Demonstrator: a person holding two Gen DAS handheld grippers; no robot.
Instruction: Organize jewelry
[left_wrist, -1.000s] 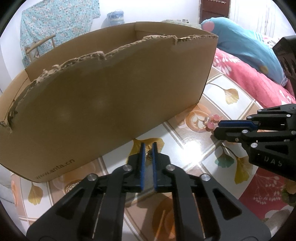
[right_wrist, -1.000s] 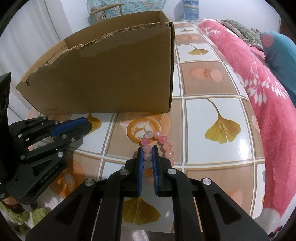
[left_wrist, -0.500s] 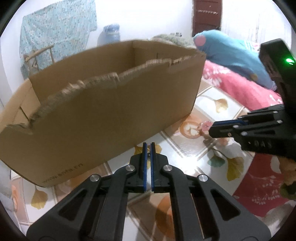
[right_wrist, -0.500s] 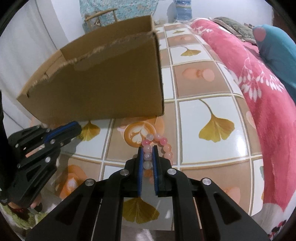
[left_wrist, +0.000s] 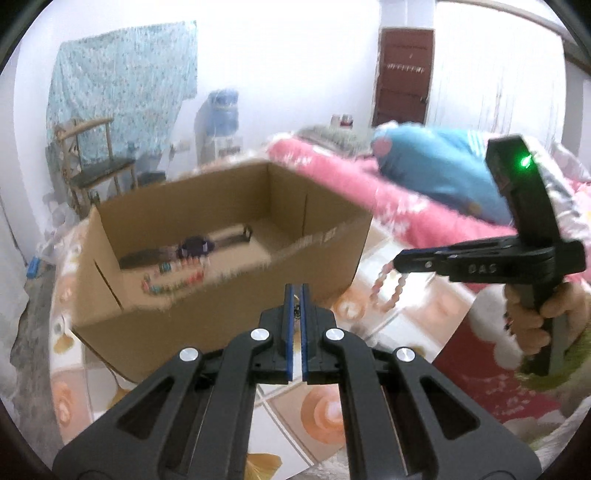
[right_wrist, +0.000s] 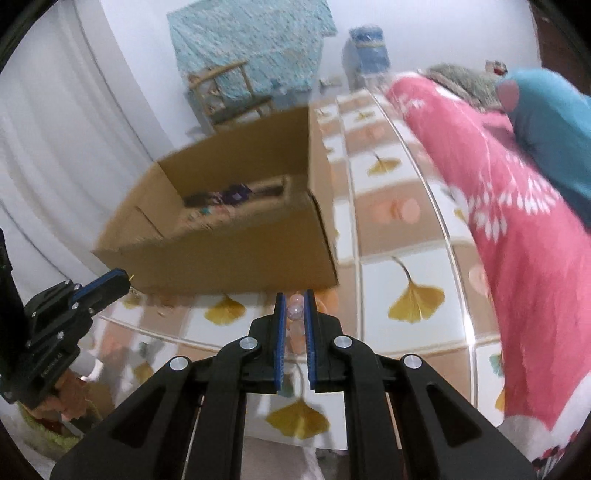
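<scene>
A pink bead bracelet (left_wrist: 388, 284) hangs from my right gripper (left_wrist: 400, 263), which is shut on it and holds it in the air right of the cardboard box (left_wrist: 207, 295). In the right wrist view a bead (right_wrist: 294, 308) sits between the pads of that gripper (right_wrist: 294, 299). My left gripper (left_wrist: 295, 291) is shut on a small dark item (left_wrist: 295, 308) that barely shows, in front of the box's near wall. Inside the box lie a dark strap piece (left_wrist: 192, 247) and colourful beads (left_wrist: 173, 282). In the right wrist view the left gripper (right_wrist: 118, 282) is at the box's lower left.
The box stands on a tabletop with ginkgo-leaf tiles (right_wrist: 413, 299). A pink floral blanket (right_wrist: 517, 229) and blue pillow (left_wrist: 436, 173) lie to the right. A wooden chair (left_wrist: 92, 162) and a water dispenser (left_wrist: 221, 122) stand behind.
Both grippers have risen well above the table, so the box's inside shows. The right gripper has lifted the pink bracelet off the tabletop; it now dangles in the air.
</scene>
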